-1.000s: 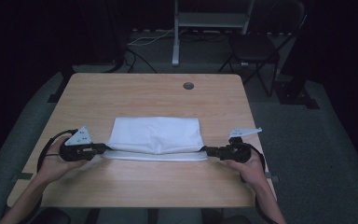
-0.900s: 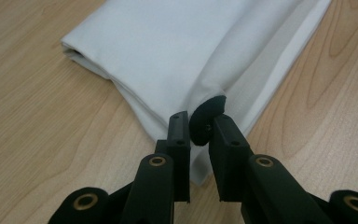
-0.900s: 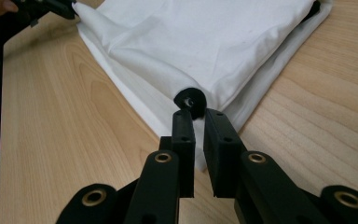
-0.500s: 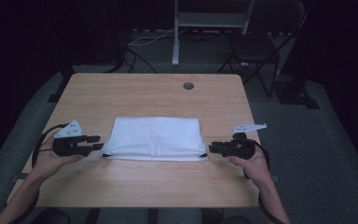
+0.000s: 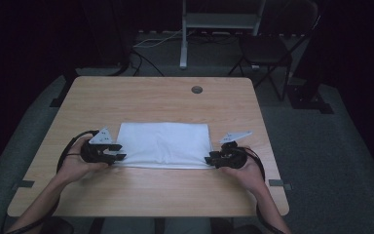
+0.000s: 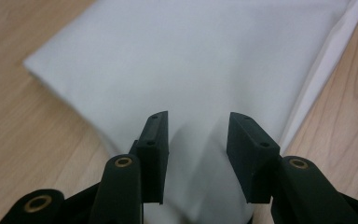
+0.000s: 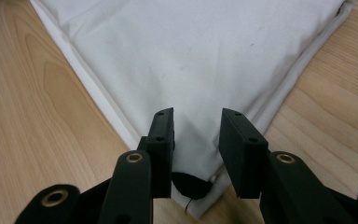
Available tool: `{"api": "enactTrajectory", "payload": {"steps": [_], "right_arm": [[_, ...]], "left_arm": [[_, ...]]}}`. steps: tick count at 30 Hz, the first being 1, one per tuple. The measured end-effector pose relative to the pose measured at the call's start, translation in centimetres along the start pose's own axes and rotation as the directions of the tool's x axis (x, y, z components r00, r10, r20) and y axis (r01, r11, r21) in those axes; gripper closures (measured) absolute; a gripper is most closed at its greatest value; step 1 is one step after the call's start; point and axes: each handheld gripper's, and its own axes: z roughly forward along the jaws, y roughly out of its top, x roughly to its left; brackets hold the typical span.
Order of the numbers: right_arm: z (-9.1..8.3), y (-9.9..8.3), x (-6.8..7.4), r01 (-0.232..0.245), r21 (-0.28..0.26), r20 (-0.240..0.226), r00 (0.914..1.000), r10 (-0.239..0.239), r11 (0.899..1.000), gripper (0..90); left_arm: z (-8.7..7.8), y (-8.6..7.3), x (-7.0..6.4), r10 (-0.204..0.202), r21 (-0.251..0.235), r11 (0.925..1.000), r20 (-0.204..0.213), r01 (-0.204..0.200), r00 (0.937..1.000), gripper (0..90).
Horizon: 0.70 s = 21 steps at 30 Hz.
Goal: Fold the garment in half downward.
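While my two grippers sit at the near corners of the white cloth [image 5: 164,144], I look at what is new. A moment ago both grippers were pulled back, away from the cloth and off to the sides. Now they have come in again, one at each end.

My left gripper [image 6: 196,140] has its jaws spread apart over the near left corner of the cloth. Nothing is pinched between them yet; I see cloth under the gap. My right gripper [image 7: 196,135] is also spread wide, right over the near right corner. A small dark loop or tag [image 7: 189,185] peeks out at that corner's tip.

The cloth lies flat and folded in the middle of the wooden counter [image 5: 141,97], a bit toward my side. Its long edges run left to right.

So I think this means I let go after one fold, and now I am lining up for the next one. Both corners sit between my jaws, so the next thing should be to pinch them. I need to grab every layer, or the fold may come out crooked.
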Motion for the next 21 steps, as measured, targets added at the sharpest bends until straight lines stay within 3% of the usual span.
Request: {"api": "enactTrajectory", "payload": {"steps": [5, 9, 13, 15, 17, 19, 21], "right_arm": [[-0.1, 0.0, 0.8, 0.062, 0.028, 0.038, 0.9973, -0.063, 0.998, 64.4], [0.0, 0.1, 0.7, 0.067, 0.027, 0.048, 0.9965, -0.068, 0.997, 63.4], [0.2, 0.7, 0.9, 0.073, 0.046, 0.074, 0.9943, -0.076, 0.996, 61.0], [0.4, 1.6, 1.0, 0.069, 0.03, 0.088, 0.9936, -0.071, 0.997, 58.4], [0.8, 2.1, 1.1, 0.054, 0.009, 0.088, 0.9946, -0.055, 0.998, 58.3], [1.3, 2.4, 1.4, 0.052, 0.004, 0.077, 0.9957, -0.052, 0.999, 57.7], [1.9, 2.5, 1.9, 0.063, 0.015, 0.073, 0.9952, -0.064, 0.998, 57.2]], "left_arm": [[-0.2, -0.4, -0.2, 0.001, -0.008, 1.0, -0.007, -0.001, 1.0, 58.9], [-0.2, -0.5, 0.0, -0.016, -0.01, 0.9998, -0.003, 0.016, 0.9999, 58.1], [-0.4, 1.0, 0.2, -0.008, -0.017, 0.9998, -0.019, 0.007, 0.9998, 55.3], [-0.4, 2.2, 0.8, -0.026, -0.037, 0.999, -0.058, 0.024, 0.998, 54.3], [0.0, 3.5, 2.1, -0.073, -0.054, 0.9962, -0.087, 0.068, 0.9935, 52.9], [0.7, 4.2, 3.0, -0.098, -0.042, 0.9947, -0.111, 0.094, 0.989, 52.4], [1.7, 4.7, 4.0, -0.125, -0.025, 0.992, -0.109, 0.123, 0.9861, 52.2]]}}
